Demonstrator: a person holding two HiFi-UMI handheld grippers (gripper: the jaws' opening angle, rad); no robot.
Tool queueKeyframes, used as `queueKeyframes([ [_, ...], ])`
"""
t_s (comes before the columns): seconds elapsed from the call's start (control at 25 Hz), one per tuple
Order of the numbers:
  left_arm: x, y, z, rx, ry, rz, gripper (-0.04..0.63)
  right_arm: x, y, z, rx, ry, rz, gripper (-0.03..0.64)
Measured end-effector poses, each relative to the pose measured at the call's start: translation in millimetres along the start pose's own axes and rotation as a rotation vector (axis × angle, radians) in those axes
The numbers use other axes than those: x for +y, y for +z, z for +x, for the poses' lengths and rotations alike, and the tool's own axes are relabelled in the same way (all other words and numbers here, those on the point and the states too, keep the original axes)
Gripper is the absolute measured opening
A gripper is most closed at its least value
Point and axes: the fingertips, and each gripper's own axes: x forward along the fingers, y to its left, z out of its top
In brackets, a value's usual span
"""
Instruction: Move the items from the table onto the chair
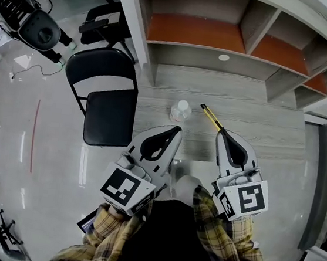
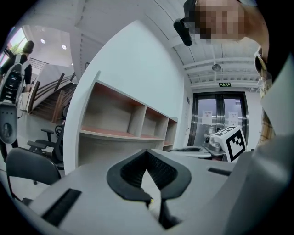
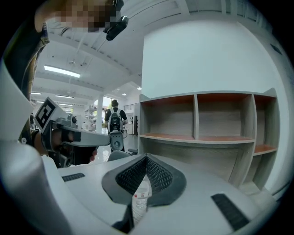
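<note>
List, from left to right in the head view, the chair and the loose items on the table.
black folding chair → clear plastic bottle → yellow-and-black tool

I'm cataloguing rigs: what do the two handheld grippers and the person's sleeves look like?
The left gripper and right gripper both have light grey bodies with curved black jaw pads. Each carries a white cube printed with black square markers. The sleeves are yellow plaid.
</note>
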Motion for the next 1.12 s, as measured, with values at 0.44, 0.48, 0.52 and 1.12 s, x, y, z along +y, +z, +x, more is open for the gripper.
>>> queueKeyframes([
  [0.44, 24, -8, 31, 0.013, -0.011, -0.066, 0.005, -39, -32, 39, 0.124, -0.015, -0.021, 0.018],
  [0.48, 23, -9, 33, 0.015, -0.013, -0.069, 0.005, -42, -36, 41, 0.139, -0.010, -0.023, 0.018],
  [0.52, 21, -10, 34, 0.017, -0.013, -0.073, 0.005, -46, -40, 43, 0.152, -0.006, -0.025, 0.018],
  [1.12, 7, -40, 56, 0.088, -0.039, -0.131, 0.005, -79, -128, 60, 0.443, 0.179, -0.004, 0.100],
])
